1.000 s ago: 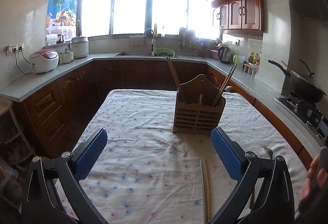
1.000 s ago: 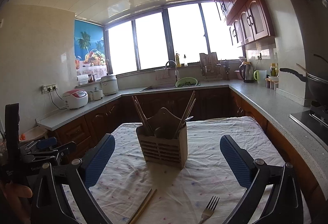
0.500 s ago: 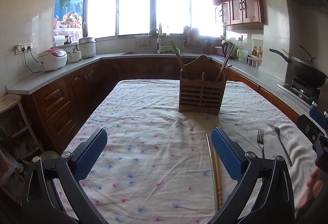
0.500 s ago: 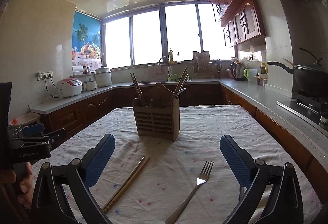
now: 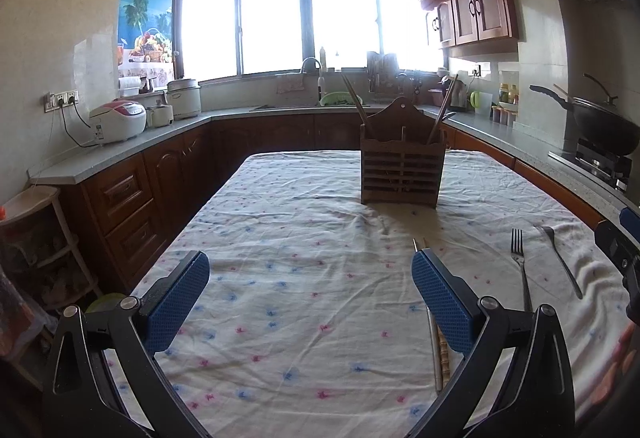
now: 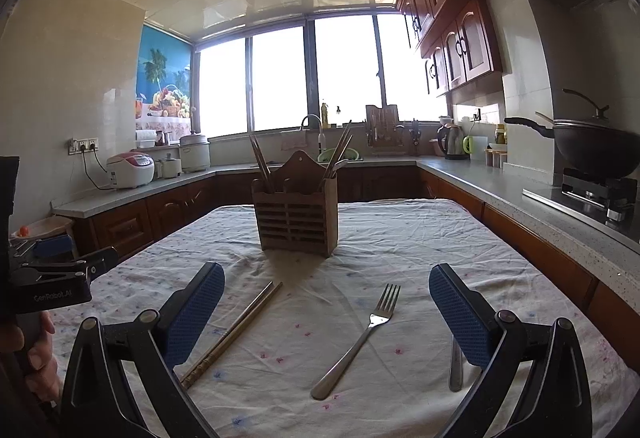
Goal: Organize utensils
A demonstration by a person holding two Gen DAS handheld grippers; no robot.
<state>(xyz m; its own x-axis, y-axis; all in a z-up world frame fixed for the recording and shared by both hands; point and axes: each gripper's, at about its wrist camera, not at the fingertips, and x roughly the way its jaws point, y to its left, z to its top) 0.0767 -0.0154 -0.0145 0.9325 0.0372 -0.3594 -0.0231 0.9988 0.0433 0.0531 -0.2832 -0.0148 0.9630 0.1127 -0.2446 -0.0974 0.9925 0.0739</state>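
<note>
A wooden utensil holder (image 5: 402, 165) (image 6: 296, 215) stands mid-table with chopsticks leaning in its end slots. On the cloth lie a pair of chopsticks (image 6: 232, 334) (image 5: 436, 342), a steel fork (image 6: 360, 338) (image 5: 520, 270) and another steel utensil (image 5: 560, 262), whose handle (image 6: 455, 366) shows by my right finger. My left gripper (image 5: 310, 294) is open and empty, left of the chopsticks. My right gripper (image 6: 326, 306) is open and empty, with the fork between its fingers' lines and the chopsticks at its left finger.
The table (image 5: 304, 222) wears a white flowered cloth. Counters run around it, with rice cookers (image 5: 118, 119) at left, a sink (image 5: 320, 99) at the back and a wok on the stove (image 5: 600, 121) at right.
Both grippers have pulled back and tilted down from the holder. The holder looks farther off, and the chopsticks, fork and other utensil have come fully into view.
</note>
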